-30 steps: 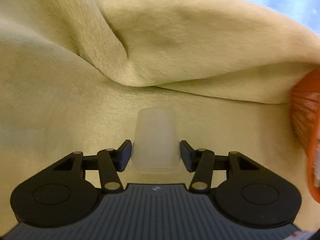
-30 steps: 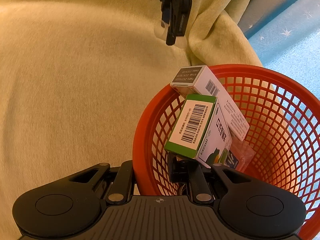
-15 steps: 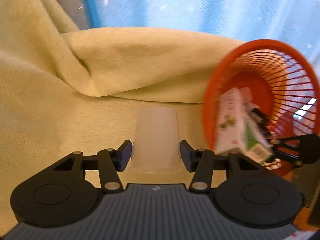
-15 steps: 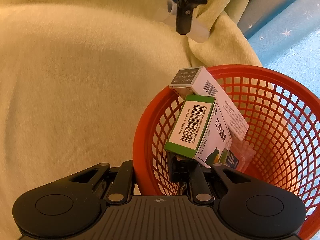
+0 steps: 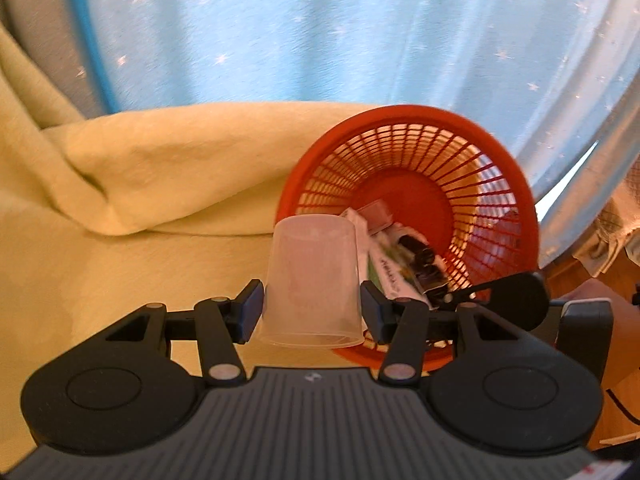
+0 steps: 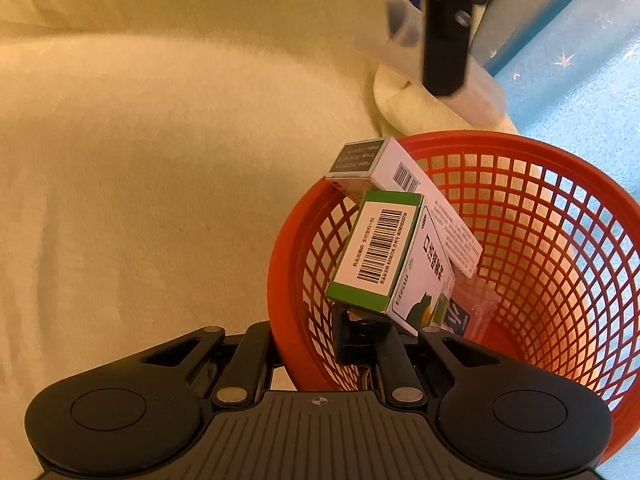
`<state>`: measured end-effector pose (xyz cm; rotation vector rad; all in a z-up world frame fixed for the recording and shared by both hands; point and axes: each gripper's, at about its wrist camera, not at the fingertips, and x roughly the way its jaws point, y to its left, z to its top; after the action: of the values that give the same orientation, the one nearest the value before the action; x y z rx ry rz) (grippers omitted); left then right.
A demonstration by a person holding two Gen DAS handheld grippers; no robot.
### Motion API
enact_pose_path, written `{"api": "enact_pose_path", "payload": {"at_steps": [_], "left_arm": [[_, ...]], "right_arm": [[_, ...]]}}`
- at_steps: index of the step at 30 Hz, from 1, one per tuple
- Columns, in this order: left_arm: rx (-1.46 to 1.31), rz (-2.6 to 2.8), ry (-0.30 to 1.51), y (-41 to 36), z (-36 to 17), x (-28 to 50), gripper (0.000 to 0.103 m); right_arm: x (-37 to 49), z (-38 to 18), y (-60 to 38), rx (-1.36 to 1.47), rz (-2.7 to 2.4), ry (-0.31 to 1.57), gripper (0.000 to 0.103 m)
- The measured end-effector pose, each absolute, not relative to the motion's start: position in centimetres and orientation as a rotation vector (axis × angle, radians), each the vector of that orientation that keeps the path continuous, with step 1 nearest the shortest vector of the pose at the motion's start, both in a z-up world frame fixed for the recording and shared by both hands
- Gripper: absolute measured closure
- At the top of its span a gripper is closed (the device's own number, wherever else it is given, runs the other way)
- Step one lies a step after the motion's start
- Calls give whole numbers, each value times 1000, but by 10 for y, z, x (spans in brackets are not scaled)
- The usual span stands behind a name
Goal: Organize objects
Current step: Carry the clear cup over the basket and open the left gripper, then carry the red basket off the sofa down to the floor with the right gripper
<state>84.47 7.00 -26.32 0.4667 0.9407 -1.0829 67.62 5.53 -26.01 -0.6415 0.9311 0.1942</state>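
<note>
My left gripper (image 5: pixel 312 308) is shut on a translucent plastic cup (image 5: pixel 314 276), wide rim toward the camera. The cup hangs just in front of the near rim of an orange mesh basket (image 5: pixel 480 152), which is tipped toward this view. In the right wrist view my right gripper (image 6: pixel 306 340) is shut on the basket (image 6: pixel 560 240) rim, one finger outside the wall and one inside. A green-and-white box (image 6: pixel 380 256) and a white box (image 6: pixel 400 176) lean against the basket's inner wall. The left gripper (image 6: pixel 444 40) and its cup (image 6: pixel 476 96) hover above the far rim.
A yellow-green blanket (image 6: pixel 160 160) covers the surface and bunches into a fold (image 5: pixel 180 168) beside the basket. Blue star-patterned fabric (image 5: pixel 320 40) lies behind. A clear packet (image 6: pixel 480 304) rests low in the basket. Wooden floor (image 5: pixel 624 380) shows at the right.
My left gripper has carried the cup off the blanket and swung right toward the basket, now close to its rim. The right gripper and the basket have stayed put.
</note>
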Motion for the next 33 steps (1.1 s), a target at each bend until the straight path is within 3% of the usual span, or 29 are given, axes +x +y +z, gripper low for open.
{"api": "enact_pose_path", "payload": {"at_steps": [23, 25, 33], "left_arm": [[491, -1268, 954, -7, -246, 822, 56], [478, -1251, 942, -13, -246, 823, 46], [443, -1144, 863, 9, -223, 838, 45]], "right_arm": [[668, -224, 63, -494, 207, 898, 101], [670, -224, 62, -488, 204, 898, 101], [671, -220, 56, -452, 193, 903, 101]]}}
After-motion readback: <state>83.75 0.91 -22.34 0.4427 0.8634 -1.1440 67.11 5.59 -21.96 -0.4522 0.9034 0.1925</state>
